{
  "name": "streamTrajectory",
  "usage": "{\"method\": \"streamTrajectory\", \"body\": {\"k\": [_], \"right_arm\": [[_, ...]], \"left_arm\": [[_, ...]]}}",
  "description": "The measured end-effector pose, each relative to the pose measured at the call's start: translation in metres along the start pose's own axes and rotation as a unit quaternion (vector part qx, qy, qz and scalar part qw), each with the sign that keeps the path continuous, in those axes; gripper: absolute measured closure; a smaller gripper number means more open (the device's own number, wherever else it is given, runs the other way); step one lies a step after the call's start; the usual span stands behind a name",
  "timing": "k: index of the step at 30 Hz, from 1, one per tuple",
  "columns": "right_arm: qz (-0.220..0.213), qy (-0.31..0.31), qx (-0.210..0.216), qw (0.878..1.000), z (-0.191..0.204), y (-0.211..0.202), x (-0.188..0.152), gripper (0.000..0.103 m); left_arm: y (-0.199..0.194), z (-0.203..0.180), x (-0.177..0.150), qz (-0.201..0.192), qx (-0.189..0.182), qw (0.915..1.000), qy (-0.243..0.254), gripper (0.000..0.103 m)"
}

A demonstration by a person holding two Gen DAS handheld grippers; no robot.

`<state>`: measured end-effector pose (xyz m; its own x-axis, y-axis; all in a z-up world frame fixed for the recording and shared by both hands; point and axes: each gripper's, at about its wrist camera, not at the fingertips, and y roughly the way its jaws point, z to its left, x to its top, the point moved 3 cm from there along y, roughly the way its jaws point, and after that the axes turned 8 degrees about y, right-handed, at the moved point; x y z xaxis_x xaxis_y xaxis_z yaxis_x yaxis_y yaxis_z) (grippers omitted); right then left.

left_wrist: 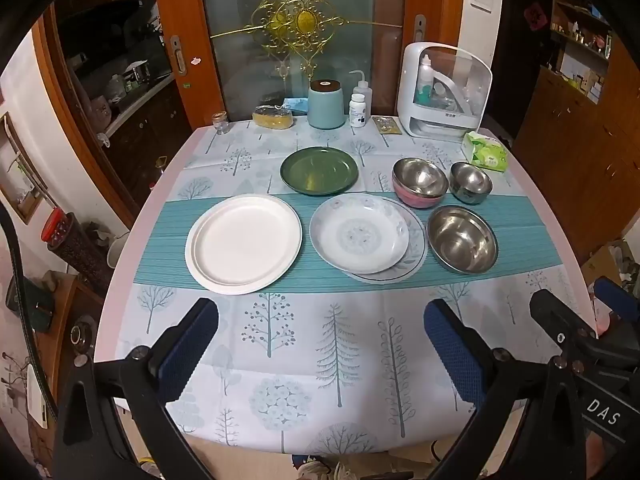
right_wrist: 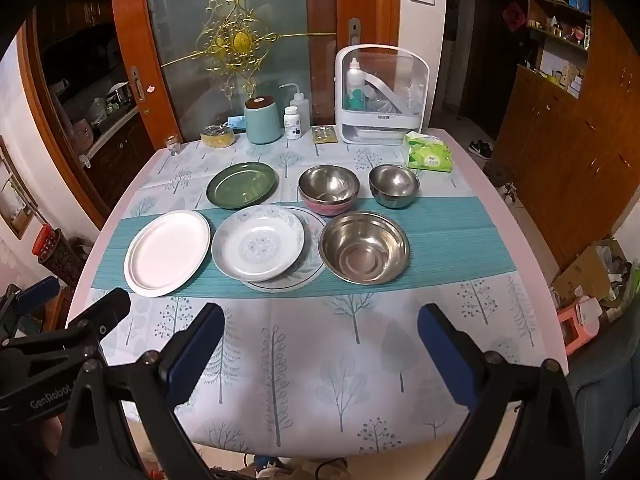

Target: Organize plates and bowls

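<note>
While hovering over near table edge, left gripper (left_wrist: pixel 320 344) and right gripper (right_wrist: pixel 320 344) both spread wide, gripping nothing; white plate (left_wrist: pixel 243 239), steel bowl (right_wrist: pixel 364 246) well ahead.

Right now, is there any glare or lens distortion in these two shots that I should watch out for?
Left wrist view: strong fisheye bending, dark vignette in the corners, bright reflections inside the large steel bowl and on the green plate. Right wrist view: same curved table edge, glare spots in the steel bowls and a sheen on the patterned dish; the background room is dim.
</note>
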<state>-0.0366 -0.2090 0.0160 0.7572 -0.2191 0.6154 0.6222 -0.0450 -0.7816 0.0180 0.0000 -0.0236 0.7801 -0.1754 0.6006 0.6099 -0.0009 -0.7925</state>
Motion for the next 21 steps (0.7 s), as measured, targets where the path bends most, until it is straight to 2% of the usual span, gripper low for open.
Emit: {"method": "streamTrajectory", "body": {"k": [11, 21], "right_arm": [[-0.005, -0.001, 0.0, 1.0, 0.0, -0.005, 0.002, 0.005], [-0.007, 0.002, 0.005, 1.0, -0.001, -0.006, 0.0, 0.005]], "left_arm": [[-0.002, -0.012, 0.004, 0.0, -0.003, 1.0, -0.001, 0.001], [-0.004, -0.006, 0.008, 0.002, -0.007, 1.0, -0.003, 0.002]]}}
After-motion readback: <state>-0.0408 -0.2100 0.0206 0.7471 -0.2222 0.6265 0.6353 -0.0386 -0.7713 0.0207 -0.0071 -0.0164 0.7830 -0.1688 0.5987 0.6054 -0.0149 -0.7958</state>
